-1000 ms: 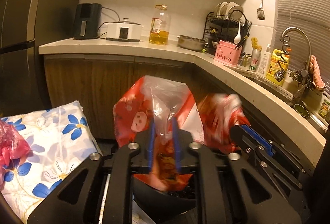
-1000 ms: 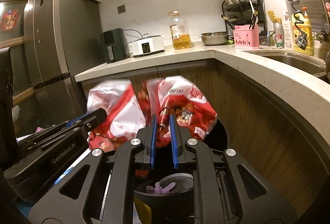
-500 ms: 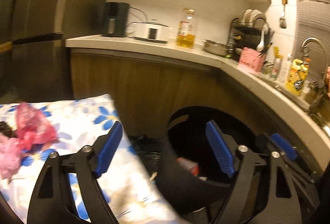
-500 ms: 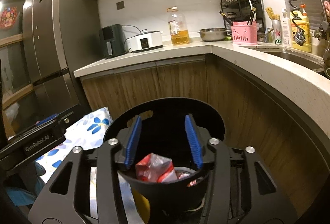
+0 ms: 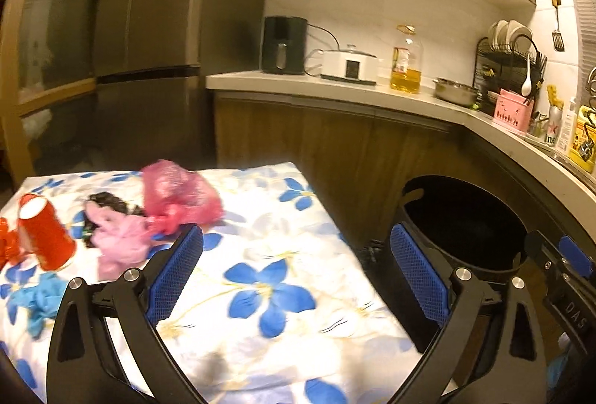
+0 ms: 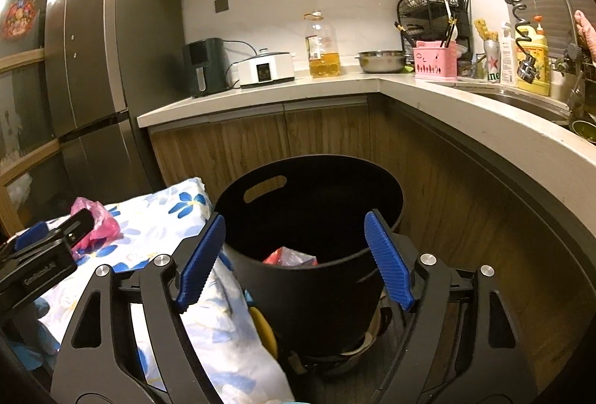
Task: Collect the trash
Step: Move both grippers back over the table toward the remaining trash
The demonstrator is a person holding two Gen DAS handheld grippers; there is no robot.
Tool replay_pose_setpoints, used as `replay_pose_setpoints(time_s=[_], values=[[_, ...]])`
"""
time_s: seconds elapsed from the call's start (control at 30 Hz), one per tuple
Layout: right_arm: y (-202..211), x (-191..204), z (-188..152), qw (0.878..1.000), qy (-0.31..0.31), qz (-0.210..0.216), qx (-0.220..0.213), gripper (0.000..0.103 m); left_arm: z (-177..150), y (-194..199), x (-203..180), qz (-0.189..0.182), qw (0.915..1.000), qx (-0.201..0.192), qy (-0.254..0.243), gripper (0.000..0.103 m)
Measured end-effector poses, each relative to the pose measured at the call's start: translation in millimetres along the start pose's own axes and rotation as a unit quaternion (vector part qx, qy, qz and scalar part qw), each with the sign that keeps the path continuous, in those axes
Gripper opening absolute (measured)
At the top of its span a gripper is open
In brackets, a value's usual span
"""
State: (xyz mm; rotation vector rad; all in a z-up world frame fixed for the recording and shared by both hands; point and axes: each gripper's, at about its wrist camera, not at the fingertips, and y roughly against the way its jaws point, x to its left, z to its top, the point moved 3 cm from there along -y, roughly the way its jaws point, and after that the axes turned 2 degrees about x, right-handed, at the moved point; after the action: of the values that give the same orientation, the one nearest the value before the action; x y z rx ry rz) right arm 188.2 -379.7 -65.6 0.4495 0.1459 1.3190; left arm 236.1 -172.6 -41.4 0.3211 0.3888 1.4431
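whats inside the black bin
In the round black plastic bin, a crumpled red and clear plastic bag shows just above the near rim. The rim hides the bottom, so anything deeper cannot be seen.

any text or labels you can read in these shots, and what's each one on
"GenRobot.AI": side of the black left gripper body, seen from the right wrist.
"DAS": black right gripper body, cut off by the frame edge.
"ine": partial letters on the silver can with a red star.
Clear oil bottle and yellow detergent bottle labels: too blurred.
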Motion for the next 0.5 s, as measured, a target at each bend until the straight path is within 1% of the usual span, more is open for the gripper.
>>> replay_pose_setpoints(time_s=[0.23,0.33,0.5], values=[[22,21,-5,1.000,0.004,0.009,-0.012,0.079,-10,30,28,0.028,0.9995,-0.012,0.003,0.097],[30,36,-10,1.000,0.009,0.019,-0.013,0.079,-13,38,43,0.036,0.9992,-0.010,0.011,0.097],[42,66,-17,0.999,0.029,0.042,-0.014,0.079,-18,57,67,0.061,0.9978,-0.020,0.013,0.097]])
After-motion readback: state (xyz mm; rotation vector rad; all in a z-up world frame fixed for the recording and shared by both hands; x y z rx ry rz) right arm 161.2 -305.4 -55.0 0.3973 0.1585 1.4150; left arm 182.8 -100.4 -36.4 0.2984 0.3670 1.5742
